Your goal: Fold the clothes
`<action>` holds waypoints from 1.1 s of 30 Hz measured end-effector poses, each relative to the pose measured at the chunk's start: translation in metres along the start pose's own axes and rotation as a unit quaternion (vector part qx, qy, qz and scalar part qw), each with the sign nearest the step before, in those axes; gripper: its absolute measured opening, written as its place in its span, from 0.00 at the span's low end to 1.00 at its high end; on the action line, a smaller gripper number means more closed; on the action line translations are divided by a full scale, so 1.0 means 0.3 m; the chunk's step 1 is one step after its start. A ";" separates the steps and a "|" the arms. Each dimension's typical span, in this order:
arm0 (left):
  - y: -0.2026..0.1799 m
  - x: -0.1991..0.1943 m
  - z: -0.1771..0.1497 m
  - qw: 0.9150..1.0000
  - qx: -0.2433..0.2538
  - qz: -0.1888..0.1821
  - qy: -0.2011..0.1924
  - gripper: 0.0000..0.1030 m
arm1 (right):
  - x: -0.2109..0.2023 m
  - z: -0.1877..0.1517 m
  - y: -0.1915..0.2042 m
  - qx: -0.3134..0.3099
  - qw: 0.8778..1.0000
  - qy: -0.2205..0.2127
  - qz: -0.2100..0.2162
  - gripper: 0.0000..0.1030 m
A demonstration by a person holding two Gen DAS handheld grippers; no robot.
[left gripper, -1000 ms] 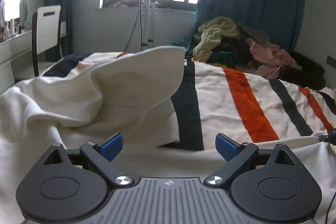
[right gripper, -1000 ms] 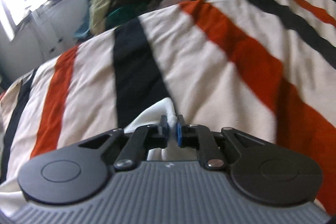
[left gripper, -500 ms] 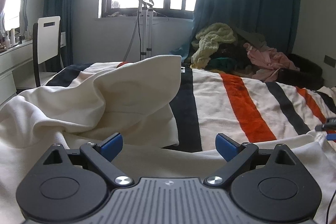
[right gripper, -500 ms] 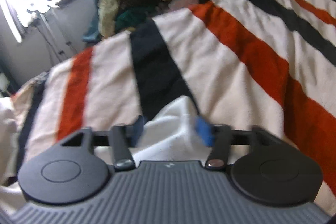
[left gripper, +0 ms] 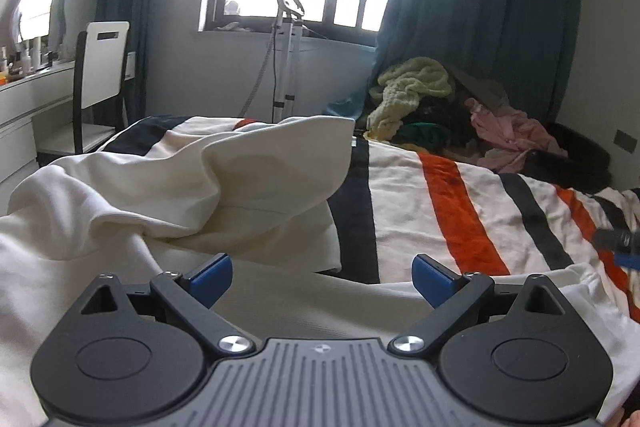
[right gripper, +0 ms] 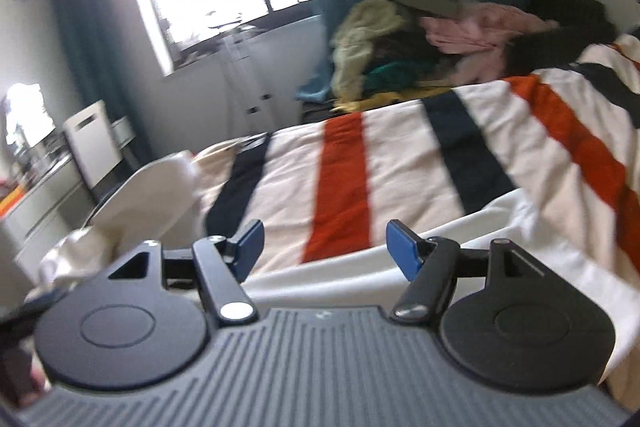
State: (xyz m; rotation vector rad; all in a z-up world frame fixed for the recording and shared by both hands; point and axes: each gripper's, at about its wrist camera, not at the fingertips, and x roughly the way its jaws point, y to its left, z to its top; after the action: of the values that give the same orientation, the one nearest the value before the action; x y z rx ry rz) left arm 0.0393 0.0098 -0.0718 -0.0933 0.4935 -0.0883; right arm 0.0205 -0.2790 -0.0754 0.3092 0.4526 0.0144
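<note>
A cream-white garment [left gripper: 224,183] lies rumpled on the striped bedspread [left gripper: 452,199], bunched up at the left with a flat part running under both grippers. My left gripper [left gripper: 322,279] is open and empty just above that flat part. My right gripper [right gripper: 324,247] is open and empty above the garment's edge [right gripper: 400,267]. Its blue tip shows at the right edge of the left wrist view [left gripper: 624,247]. The garment's bunched part shows at the left in the right wrist view [right gripper: 148,195].
A pile of other clothes [left gripper: 448,107] sits at the far end of the bed by the teal curtain [left gripper: 480,7]. A white chair [left gripper: 102,67] and a dresser [left gripper: 24,95] stand to the left. A garment steamer stand [left gripper: 286,47] is below the window.
My right gripper has opened and let go of the garment's edge, then lifted and turned left. My left gripper has stayed open and tilted up slightly.
</note>
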 end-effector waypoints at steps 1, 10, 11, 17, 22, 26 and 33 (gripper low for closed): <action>0.000 -0.006 0.000 1.000 0.000 0.001 -0.001 0.95 | -0.005 -0.012 0.022 -0.011 1.000 0.002 0.009 0.68; -0.035 0.009 -0.024 1.000 0.021 0.003 0.010 0.95 | 0.000 -0.019 0.038 0.002 1.000 -0.001 0.015 0.68; -0.041 0.015 -0.030 1.000 0.025 0.004 0.013 0.95 | 0.003 -0.018 0.032 0.008 1.000 0.000 0.013 0.68; -0.102 0.129 -0.026 0.998 0.057 0.012 0.024 0.95 | 0.016 -0.021 0.025 0.015 1.000 0.004 0.001 0.68; -0.175 0.264 0.024 0.997 0.077 0.018 0.017 0.94 | 0.036 -0.034 0.019 0.017 1.000 0.005 -0.015 0.68; -0.232 0.438 0.089 0.996 0.070 0.061 0.003 0.98 | 0.096 -0.062 0.009 0.013 0.999 0.011 -0.036 0.68; -0.207 0.783 0.140 0.975 0.099 0.198 0.018 0.98 | 0.224 -0.100 -0.036 0.030 0.997 0.033 -0.065 0.68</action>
State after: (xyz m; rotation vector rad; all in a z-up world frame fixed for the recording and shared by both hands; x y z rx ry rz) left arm 0.2615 -0.0741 -0.1381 0.2030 0.5280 0.2526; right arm 0.0674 -0.2752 -0.1328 0.3379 0.5390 -0.1155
